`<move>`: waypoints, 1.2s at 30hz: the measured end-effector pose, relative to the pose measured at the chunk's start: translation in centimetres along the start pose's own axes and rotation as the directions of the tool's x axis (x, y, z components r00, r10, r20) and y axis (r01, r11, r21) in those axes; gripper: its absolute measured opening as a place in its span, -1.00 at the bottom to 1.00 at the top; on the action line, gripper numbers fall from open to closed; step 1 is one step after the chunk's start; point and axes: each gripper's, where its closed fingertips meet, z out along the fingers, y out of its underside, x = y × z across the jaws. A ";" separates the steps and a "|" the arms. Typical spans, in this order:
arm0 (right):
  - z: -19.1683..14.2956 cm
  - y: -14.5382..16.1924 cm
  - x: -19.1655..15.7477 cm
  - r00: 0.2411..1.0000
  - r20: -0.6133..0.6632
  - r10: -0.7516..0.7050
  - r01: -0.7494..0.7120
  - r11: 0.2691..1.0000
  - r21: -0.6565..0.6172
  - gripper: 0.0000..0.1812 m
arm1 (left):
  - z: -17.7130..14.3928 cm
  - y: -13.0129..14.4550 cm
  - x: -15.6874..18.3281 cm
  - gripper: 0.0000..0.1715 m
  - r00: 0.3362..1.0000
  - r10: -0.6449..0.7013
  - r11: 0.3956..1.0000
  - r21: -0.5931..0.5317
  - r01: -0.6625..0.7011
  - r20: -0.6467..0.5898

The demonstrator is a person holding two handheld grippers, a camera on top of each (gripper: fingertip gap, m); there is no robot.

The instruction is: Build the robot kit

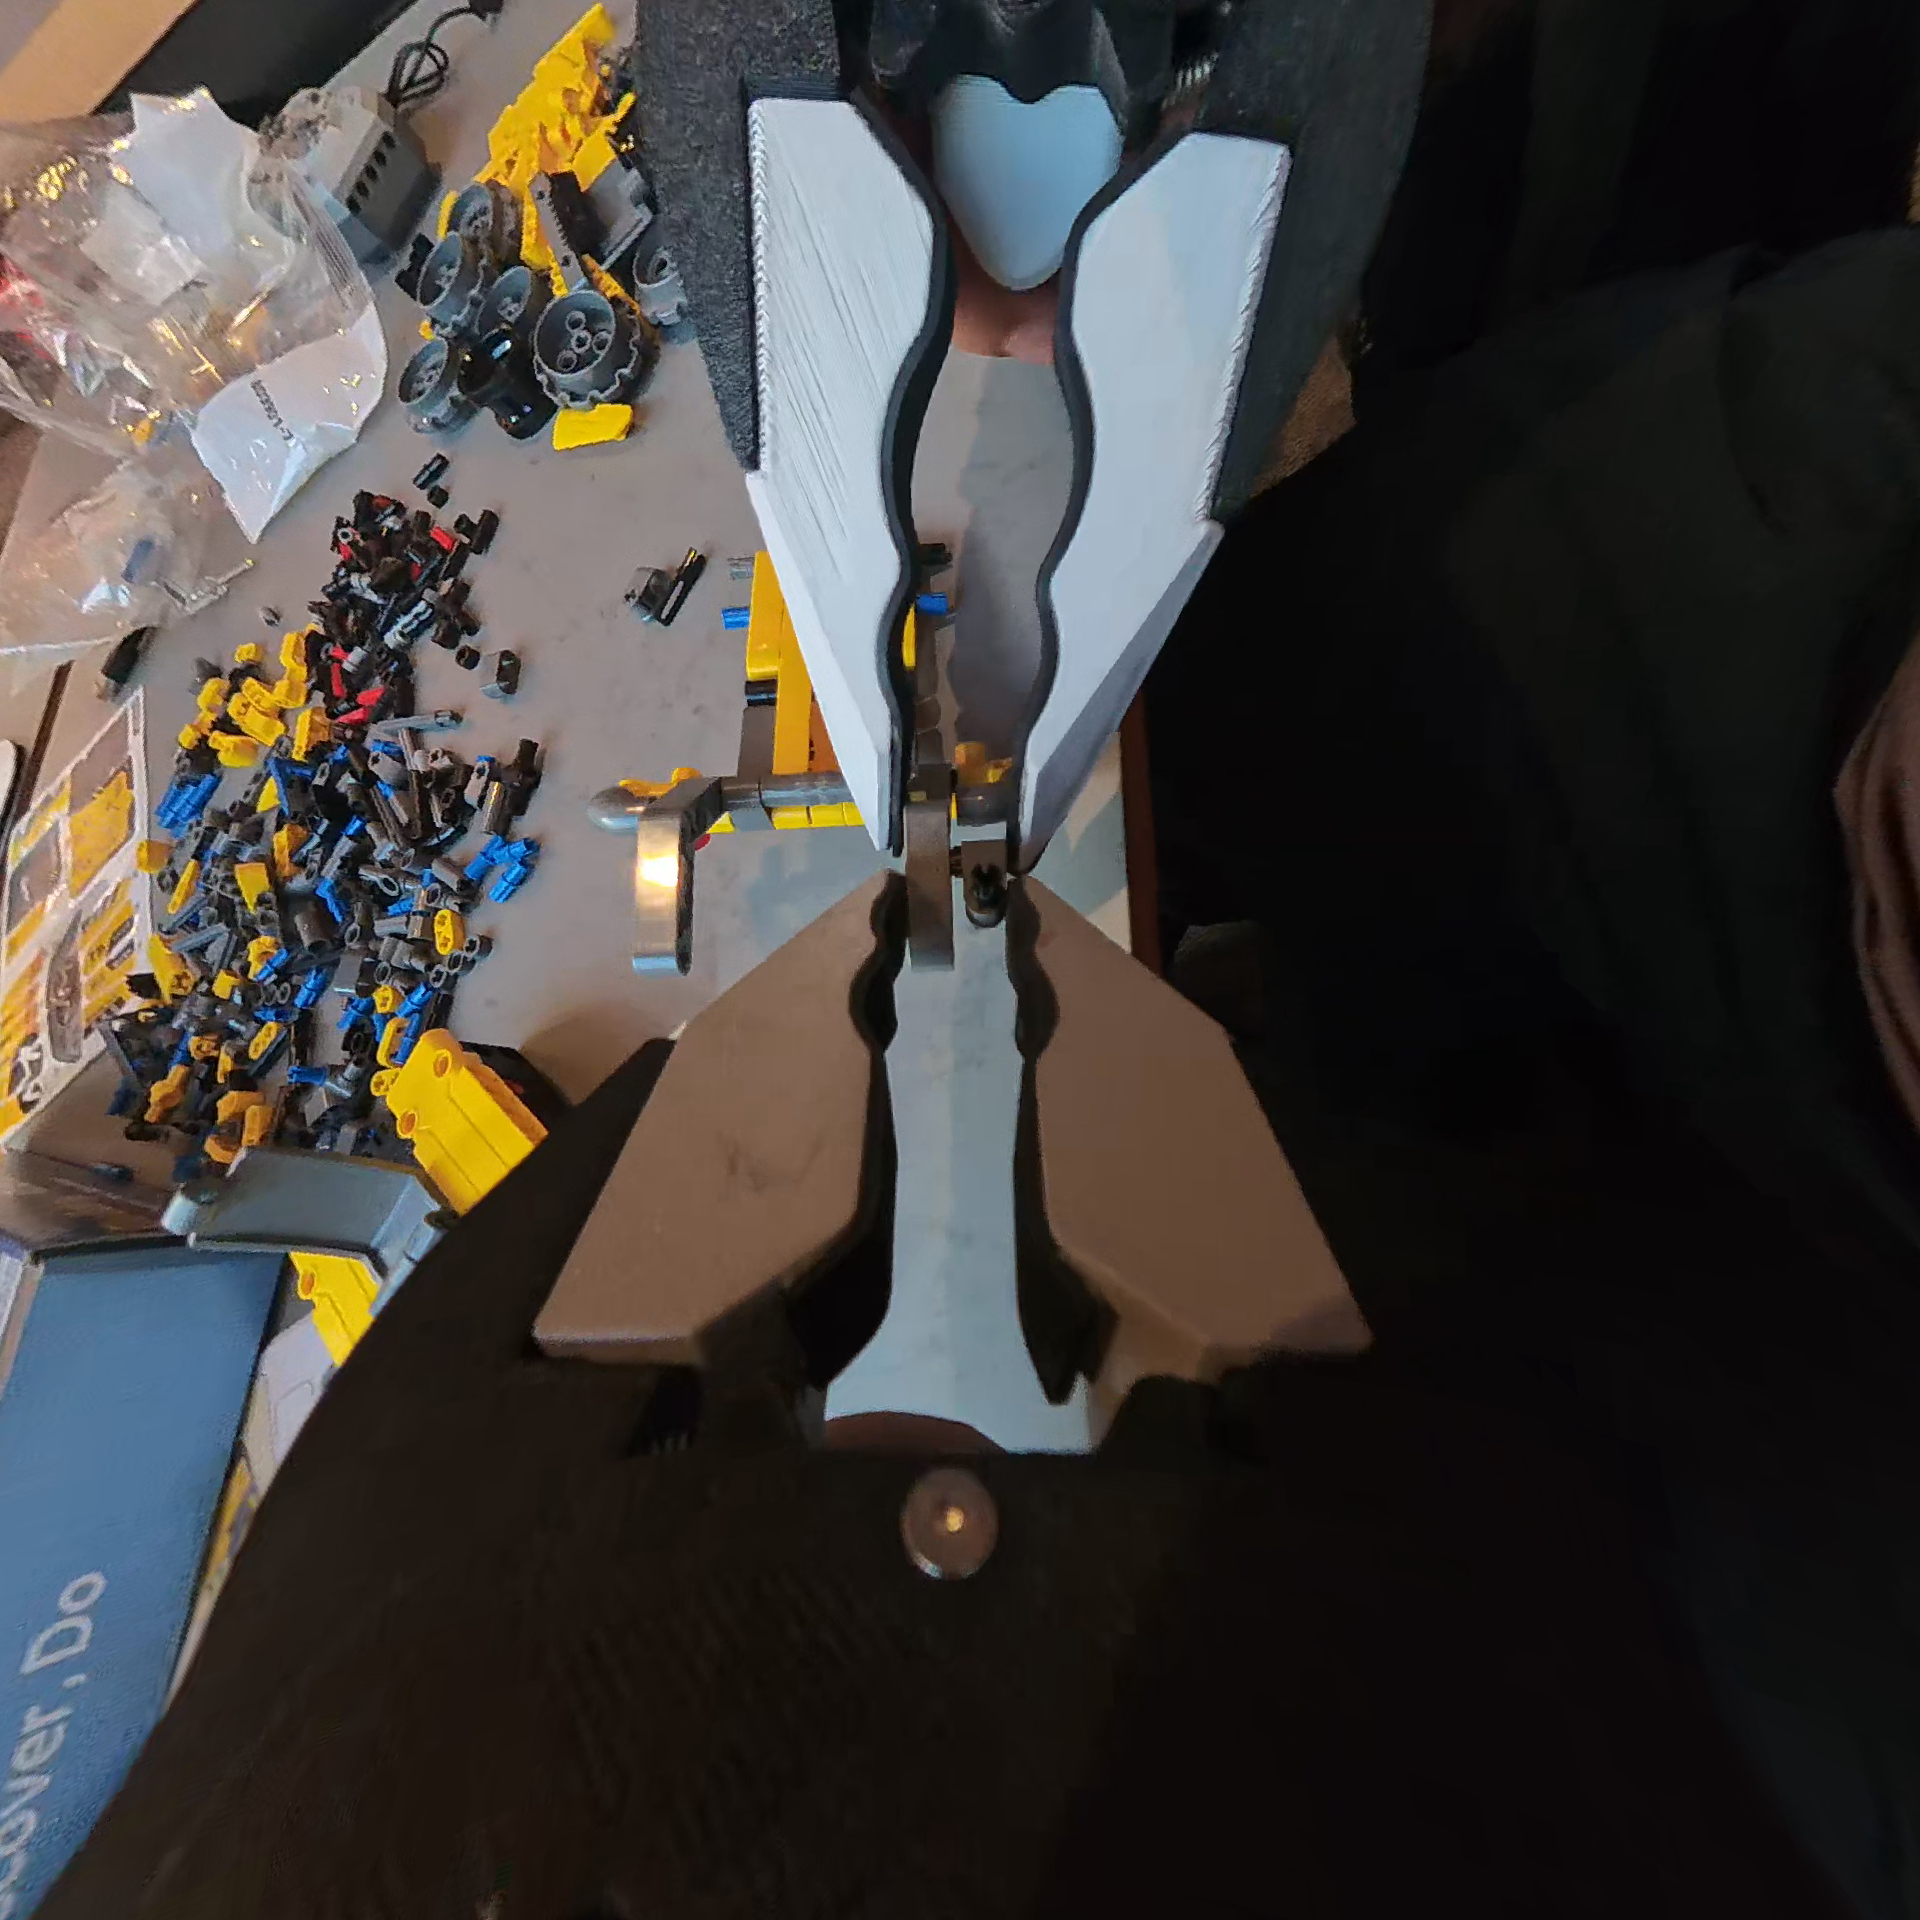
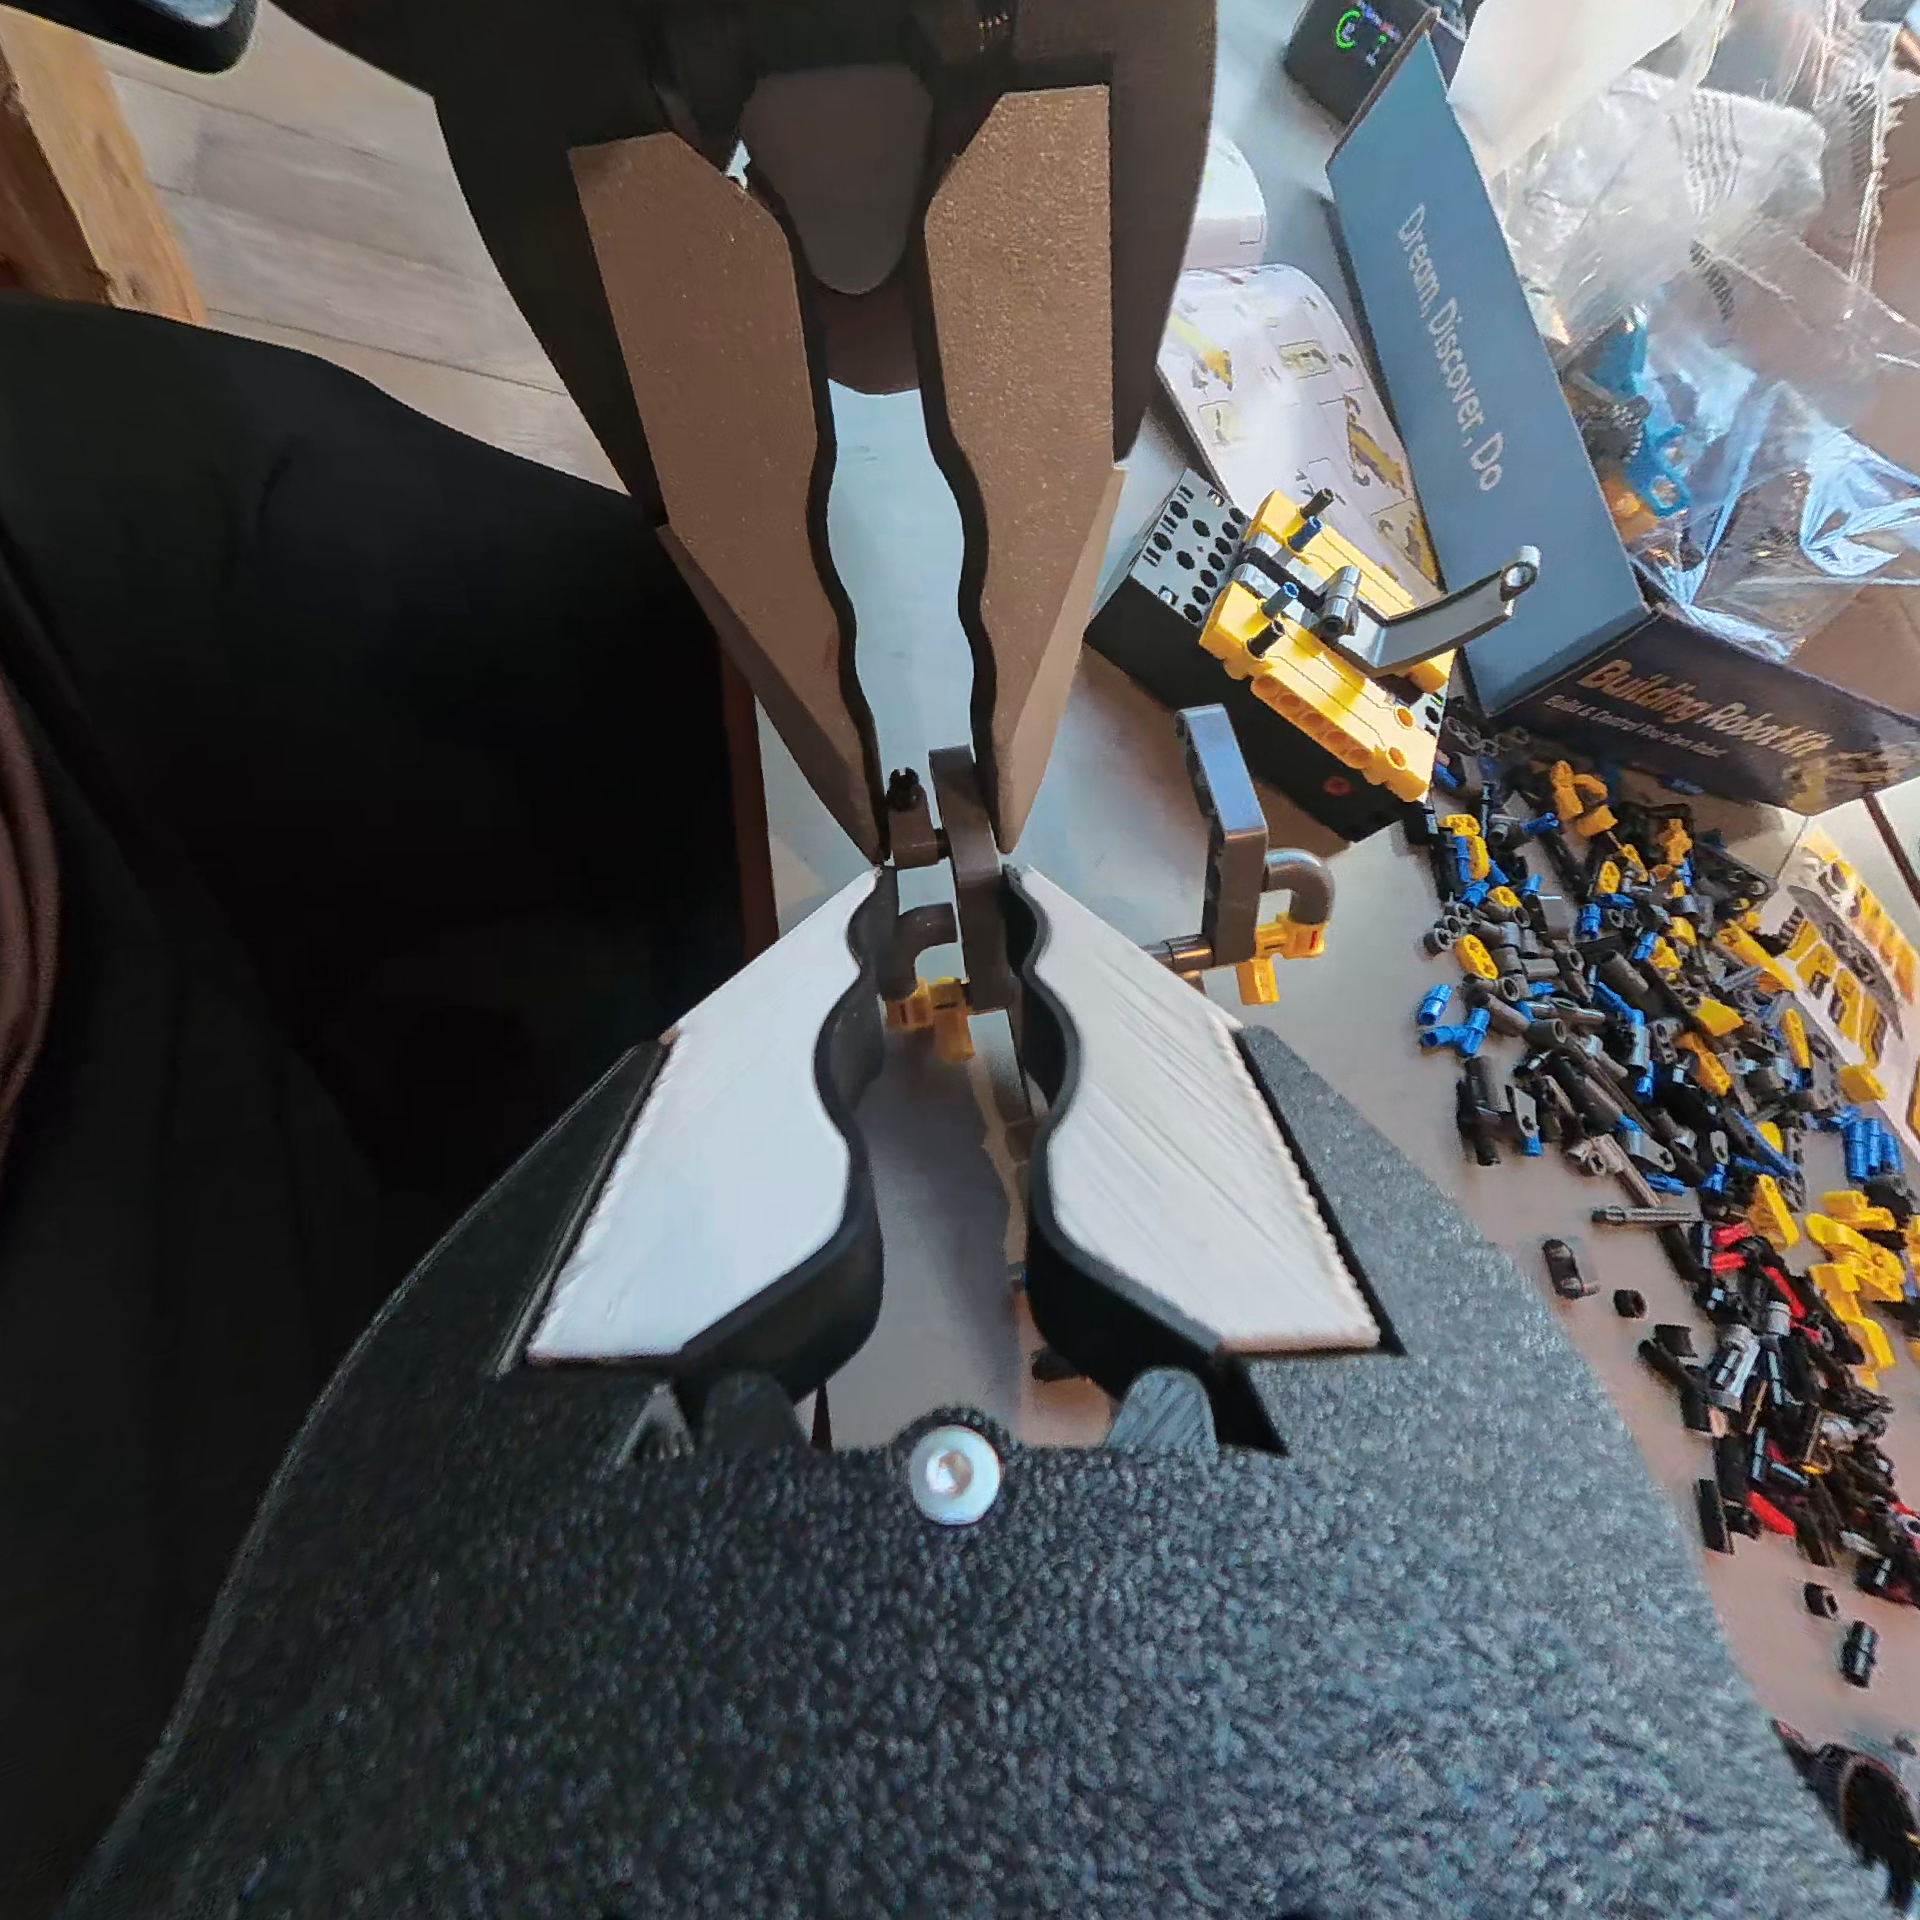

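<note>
left view, left gripper (image 1: pixel 948 883): mine, brown fingers, closed in on the end of a grey beam (image 1: pixel 928 914) and the pin connector (image 1: pixel 982 896) next to it. Looks clamped.
left view, right gripper (image 1: pixel 956 847): white fingers come in from opposite, tip to tip with mine, on the same grey-and-yellow brick assembly (image 1: pixel 790 800).
left view, why: opposed grips seem to keep the assembly steady and off the table (image 1: pixel 623 644); its second grey beam (image 1: pixel 660 894) hangs free to the side.
left view, around: loose parts pile (image 1: pixel 312 883), grey wheels (image 1: pixel 520 322), plastic bags (image 1: pixel 156 260) and instruction booklet (image 1: pixel 73 883) sit well apart from the tips.
right view, right gripper (image 2: pixel 943 883): pinched on the assembly, grey beam (image 2: pixel 982 894) against one pad, elbow tube (image 2: pixel 904 935) against the other.
right view, left gripper (image 2: pixel 940 831): brown tips bracket the pin connector (image 2: pixel 909 821) and the beam's top.
right view, around: second beam (image 2: pixel 1231 831) sticks out sideways. Behind it are a yellow-and-black sub-build (image 2: pixel 1299 644) and a blue box (image 2: pixel 1475 416); the parts pile (image 2: pixel 1662 1091) is near it.
</note>
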 end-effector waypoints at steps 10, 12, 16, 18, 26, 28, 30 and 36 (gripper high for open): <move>0.1 0.2 0.1 0.999 0.031 0.044 -0.043 0.999 -0.005 -0.81 | 0.1 0.8 -0.1 -0.78 0.996 -0.093 0.996 0.013 0.093 0.012; 0.1 0.2 0.1 0.998 0.033 0.048 -0.048 0.999 -0.008 -0.81 | 0.2 0.8 -0.2 -0.81 0.995 -0.099 0.995 0.015 0.098 0.021; 0.2 0.3 0.1 0.998 0.037 0.052 -0.051 0.998 -0.022 -0.81 | 0.3 1.1 -0.1 -0.82 0.993 -0.119 0.993 0.010 0.119 0.013; 0.4 0.5 0.0 0.998 0.040 0.049 -0.047 0.998 -0.037 -0.80 | 0.4 1.4 0.1 -0.85 0.993 -0.116 0.993 -0.001 0.116 0.006; 0.6 0.6 0.0 0.997 0.048 0.063 -0.061 0.997 -0.051 -0.78 | 0.4 1.6 0.3 -0.81 0.991 -0.133 0.991 0.002 0.133 -0.008; 0.6 0.7 0.1 0.997 0.044 0.062 -0.060 0.997 -0.056 -0.78 | 0.4 1.3 0.6 -0.73 0.989 -0.146 0.989 0.009 0.146 -0.026; 0.6 0.7 0.0 0.997 0.048 0.053 -0.050 0.997 -0.056 -0.78 | 0.5 1.0 0.5 -0.76 0.988 -0.150 0.988 0.018 0.151 -0.024; 0.5 0.7 -0.2 0.998 0.055 0.039 -0.036 0.998 -0.054 -0.78 | 0.7 1.0 0.4 -0.81 0.990 -0.143 0.990 0.014 0.144 -0.019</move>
